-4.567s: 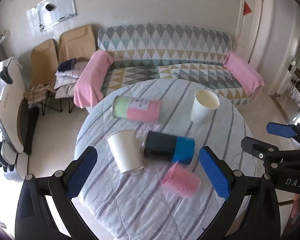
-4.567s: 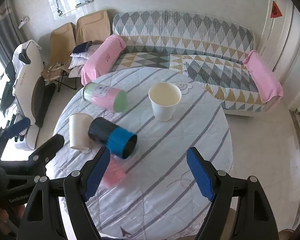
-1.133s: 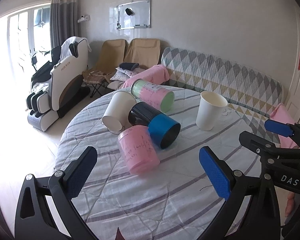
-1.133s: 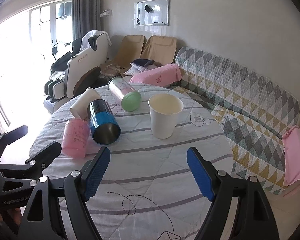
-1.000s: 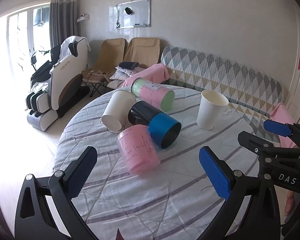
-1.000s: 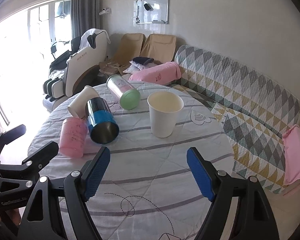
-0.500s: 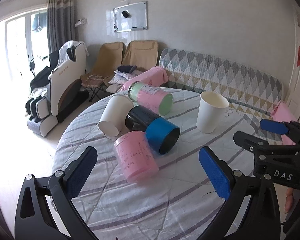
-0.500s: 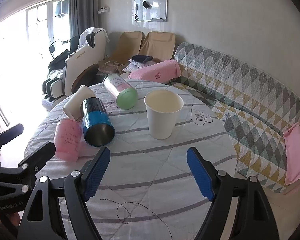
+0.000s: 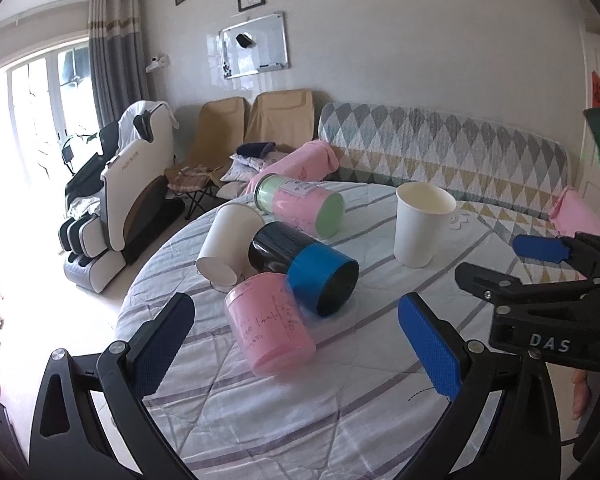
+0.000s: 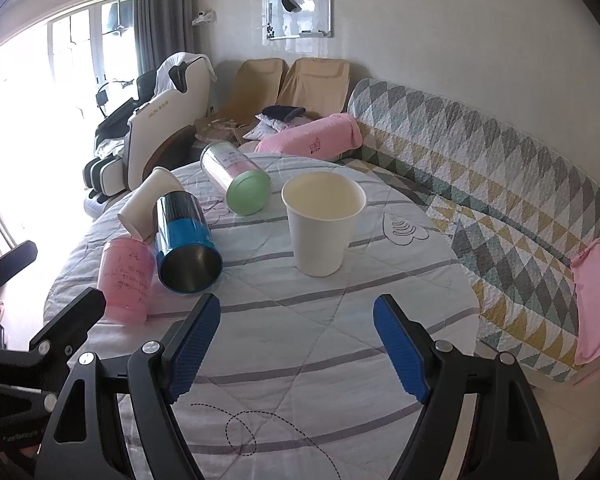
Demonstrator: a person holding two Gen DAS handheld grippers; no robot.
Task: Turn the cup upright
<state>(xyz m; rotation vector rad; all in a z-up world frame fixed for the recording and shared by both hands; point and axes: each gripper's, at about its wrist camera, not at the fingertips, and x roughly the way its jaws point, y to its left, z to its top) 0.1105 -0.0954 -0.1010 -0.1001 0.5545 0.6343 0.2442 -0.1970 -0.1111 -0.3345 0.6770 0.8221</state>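
Several cups lie on a round table with a striped cloth (image 9: 300,408). A pink cup (image 9: 270,322) (image 10: 127,280) lies on its side nearest my left gripper (image 9: 296,344), which is open and empty just short of it. Behind it lie a black-and-blue metal cup (image 9: 304,272) (image 10: 186,244), a white paper cup (image 9: 228,246) (image 10: 146,204) and a pink-and-green tumbler (image 9: 300,204) (image 10: 236,180). A second white paper cup (image 9: 422,226) (image 10: 322,222) stands upright. My right gripper (image 10: 296,344) is open and empty, in front of that upright cup.
A patterned sofa (image 9: 440,152) with pink cushions runs behind the table. Two tan chairs (image 9: 256,124) and a white massage chair (image 9: 128,192) stand at the left by a bright window. The right gripper shows at the right in the left wrist view (image 9: 540,264).
Both grippers have dropped lower and come closer to the cups, which now loom larger. No cup has moved. Both jaws have stayed open.
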